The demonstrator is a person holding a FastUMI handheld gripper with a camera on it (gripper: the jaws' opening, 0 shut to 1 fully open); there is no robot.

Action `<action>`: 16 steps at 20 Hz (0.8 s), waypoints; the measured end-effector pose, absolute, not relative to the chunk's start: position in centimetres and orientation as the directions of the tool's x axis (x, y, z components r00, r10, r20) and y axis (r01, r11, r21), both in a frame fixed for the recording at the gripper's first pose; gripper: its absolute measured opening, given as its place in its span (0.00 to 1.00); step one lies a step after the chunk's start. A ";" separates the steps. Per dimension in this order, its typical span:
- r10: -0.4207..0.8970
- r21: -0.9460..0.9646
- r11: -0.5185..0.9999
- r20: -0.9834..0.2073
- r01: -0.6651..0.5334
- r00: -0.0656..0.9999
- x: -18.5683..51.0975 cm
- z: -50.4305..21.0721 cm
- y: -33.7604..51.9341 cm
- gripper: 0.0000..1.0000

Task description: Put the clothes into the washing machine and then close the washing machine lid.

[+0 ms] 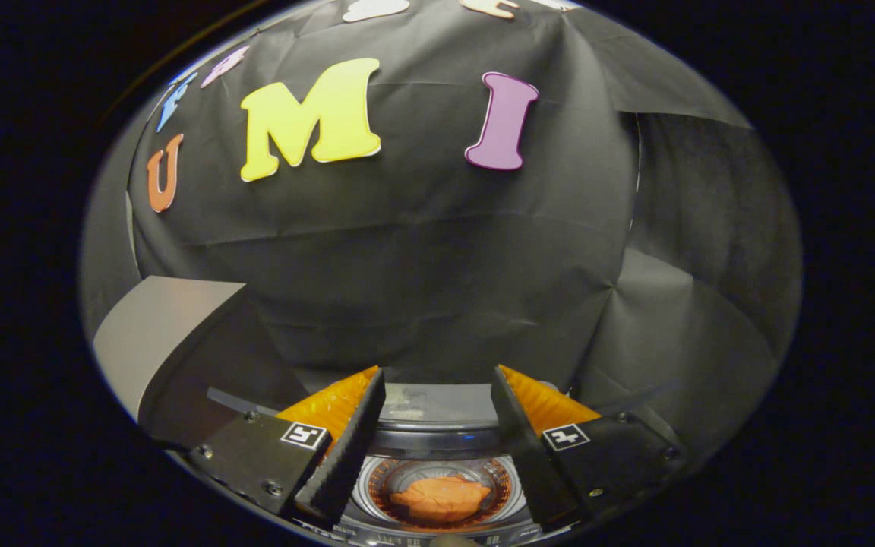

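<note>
Lower centre of frame: the gripper [437,425] points down over a top-loading washing machine [437,433], fingers spread wide apart and gripping nothing. Each finger [342,456] is a black wedge with a ribbed, rubbery inner pad and a glossy orange quilted backing; black plates with bolts and small square black-and-white markers sit on the outer sides. Between the fingers, at bottom centre, the round drum opening [441,494] shows concentric shiny metal and grey plastic rings. Inside the drum lies the clothes [441,497], a crumpled orange lump, soft and folded, not touching the fingers. A pale grey rear panel of the machine shows just beyond the fingertips. At lower left, a flat light-grey slab [149,334] with a straight edge stands tilted; whether it is the lid, cannot tell. Wrinkled black cloth wall [437,251] behind.
</note>
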State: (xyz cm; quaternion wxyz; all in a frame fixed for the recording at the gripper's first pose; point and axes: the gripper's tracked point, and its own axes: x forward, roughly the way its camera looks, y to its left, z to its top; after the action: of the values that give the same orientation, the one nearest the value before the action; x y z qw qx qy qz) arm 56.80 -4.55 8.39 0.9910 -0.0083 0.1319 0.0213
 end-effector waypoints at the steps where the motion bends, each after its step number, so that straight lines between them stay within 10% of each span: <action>1: 0.042 -0.013 0.999 -0.265 -0.047 0.963 56.5 8.1 -4.5 0.89; 16: 0.058 -0.030 0.997 -0.327 -0.072 0.943 52.4 2.9 -5.4 0.89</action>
State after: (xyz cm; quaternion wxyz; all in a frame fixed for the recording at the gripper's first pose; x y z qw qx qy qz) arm 52.44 -5.39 2.86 0.9855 -0.0208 0.1653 0.0330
